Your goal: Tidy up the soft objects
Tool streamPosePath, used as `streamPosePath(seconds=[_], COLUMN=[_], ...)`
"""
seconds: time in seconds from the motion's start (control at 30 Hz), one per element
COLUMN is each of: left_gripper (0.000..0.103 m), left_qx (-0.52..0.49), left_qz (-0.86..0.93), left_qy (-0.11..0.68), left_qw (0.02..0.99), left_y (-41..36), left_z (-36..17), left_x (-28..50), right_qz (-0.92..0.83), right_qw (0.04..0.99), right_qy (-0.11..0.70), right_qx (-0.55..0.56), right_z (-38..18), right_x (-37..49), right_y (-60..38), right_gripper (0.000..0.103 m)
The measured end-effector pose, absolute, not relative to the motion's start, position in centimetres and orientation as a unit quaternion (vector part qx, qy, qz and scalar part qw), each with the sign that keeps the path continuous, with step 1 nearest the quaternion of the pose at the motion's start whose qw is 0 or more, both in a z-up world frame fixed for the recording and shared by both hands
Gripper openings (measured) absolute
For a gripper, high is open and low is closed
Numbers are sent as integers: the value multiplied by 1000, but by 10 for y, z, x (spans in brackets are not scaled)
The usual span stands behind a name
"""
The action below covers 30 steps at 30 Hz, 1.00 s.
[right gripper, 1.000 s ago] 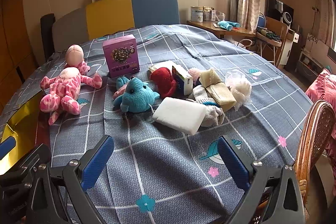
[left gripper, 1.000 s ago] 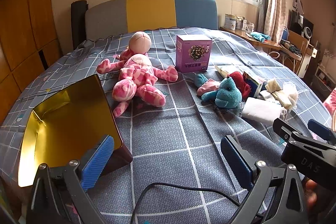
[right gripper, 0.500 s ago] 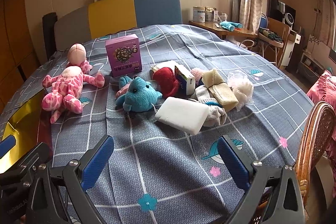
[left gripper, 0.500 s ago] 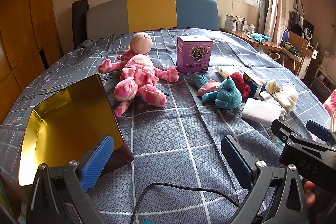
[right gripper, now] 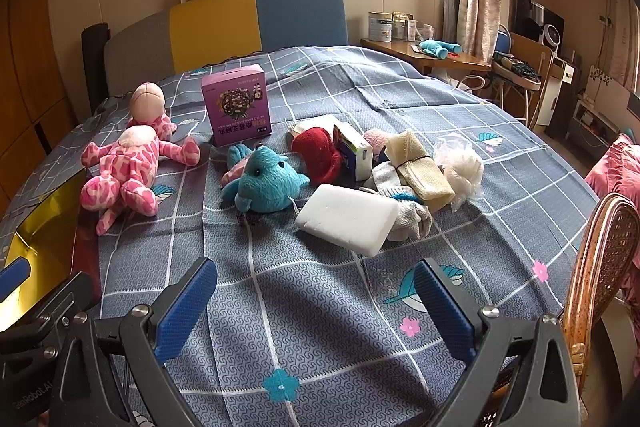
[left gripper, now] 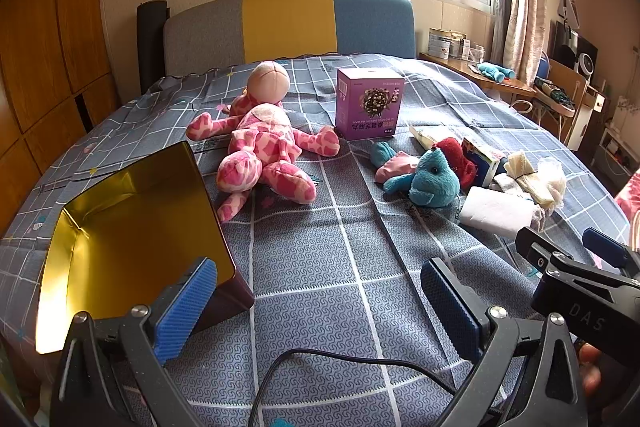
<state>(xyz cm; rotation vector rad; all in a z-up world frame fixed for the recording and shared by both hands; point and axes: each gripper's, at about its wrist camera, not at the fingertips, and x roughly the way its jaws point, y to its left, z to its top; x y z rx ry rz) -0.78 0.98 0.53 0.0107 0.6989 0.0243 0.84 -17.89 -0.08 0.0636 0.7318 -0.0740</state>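
Left claw (left gripper: 318, 293): jaws wide apart, empty, low over the bed (left gripper: 312, 251) near edge. Right claw (right gripper: 314, 293): same, jaws apart, nothing between pads, hovering over the bedspread w/ flower print. Each claw's body shows at the edge of the other's view, so they sit side by side.

Soft stuff, all lying on the bed, none gripped:
- pink spotted plush doll (left gripper: 262, 147) on its back, mid-left, head toward the headboard (left gripper: 288, 23)
- teal plush toy (right gripper: 266, 181) centre, just right of doll; a small pink/teal soft item tucked against its far-left side
- red plush (right gripper: 318, 153) just behind the teal one, touching a small blue/white carton (right gripper: 352, 149)
- white sponge block (right gripper: 346, 217) nearest the right claw, overlapping a grey/white sock bundle (right gripper: 406, 211)
- beige folded cloth (right gripper: 420, 167) tied w/ a dark band, on top of the pile
- white mesh bath pouf (right gripper: 460, 165) far-right end of the pile

Purple box (left gripper: 368, 103) upright, far centre, behind the toys, near doll's arm.

Gold-lined tin box (left gripper: 128, 227) open, tilted, near-left on the bed, directly ahead of left claw's left finger; inside looks empty.

Black cable (left gripper: 340, 359) runs across bedspread under left claw. Wicker chair back (right gripper: 600, 283) at near right edge of bed.
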Motion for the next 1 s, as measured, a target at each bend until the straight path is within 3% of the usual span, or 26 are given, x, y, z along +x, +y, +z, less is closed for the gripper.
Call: streamPosePath(seconds=[0.37, 0.5, 0.77, 0.9, 1.0], left_gripper=[103, 103, 101, 99, 91], left_qx=[5, -49, -24, -28, -8], left_qz=[-27, -97, -125, -143, -151], left_qy=[352, 394, 423, 441, 447], left_qw=[936, 913, 897, 885, 881], left_y=[5, 10, -14, -26, -41], left_z=[7, 5, 13, 5, 0], left_x=[-5, 15, 69, 103, 124], right_qz=[-34, -39, -52, -47, -43], right_qw=[931, 931, 920, 918, 917], right_qy=[362, 360, 383, 388, 388], right_qx=[32, 34, 61, 68, 76], right_z=[-1, 6, 14, 15, 15], right_x=[14, 24, 55, 64, 69], right_y=[-185, -202, -259, -278, -289], right_gripper=[101, 101, 101, 101, 101])
